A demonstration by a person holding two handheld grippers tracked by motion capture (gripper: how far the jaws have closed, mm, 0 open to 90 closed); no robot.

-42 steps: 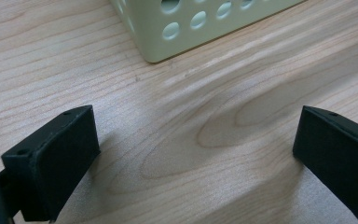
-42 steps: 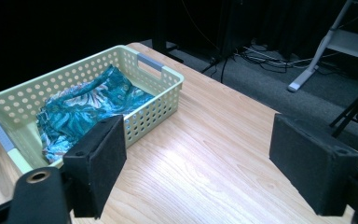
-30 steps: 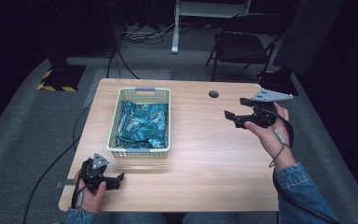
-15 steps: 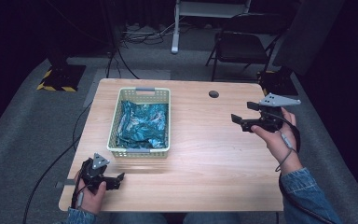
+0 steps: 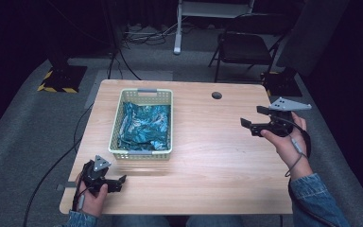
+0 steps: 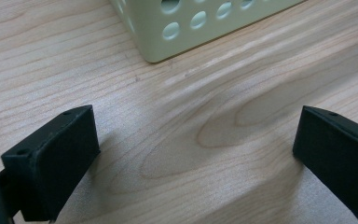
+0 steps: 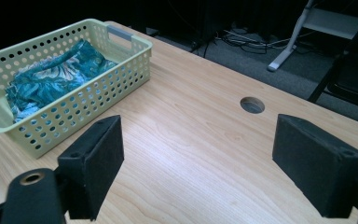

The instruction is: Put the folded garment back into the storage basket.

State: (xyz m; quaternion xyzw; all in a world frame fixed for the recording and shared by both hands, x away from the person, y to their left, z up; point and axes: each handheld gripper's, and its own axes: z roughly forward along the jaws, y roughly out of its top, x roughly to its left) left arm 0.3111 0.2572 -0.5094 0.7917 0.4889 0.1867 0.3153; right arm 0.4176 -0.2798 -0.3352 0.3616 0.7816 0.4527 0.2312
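Observation:
A pale green perforated basket [image 5: 165, 97] stands on the left half of the wooden table [image 5: 217, 156]. Inside it lies a crumpled teal patterned cloth [image 5: 144, 125]. My left gripper [image 5: 116, 182] rests low on the table near the front left corner, open, jaws wide with bare wood between them; the basket's near corner [image 6: 168, 32] lies just ahead of it. My right gripper [image 5: 250, 124] is held above the table's right side, open and empty, pointing toward the basket [image 7: 116, 77] and the cloth [image 7: 51, 79].
A round cable hole [image 5: 216, 95] sits near the table's far edge. Behind the table stand a dark chair [image 5: 246, 47] and a white stand [image 5: 177, 28] with cables on the grey floor.
My right gripper has drifted right and slightly toward the person, away from the table's middle. The left gripper, basket and cloth have stayed put.

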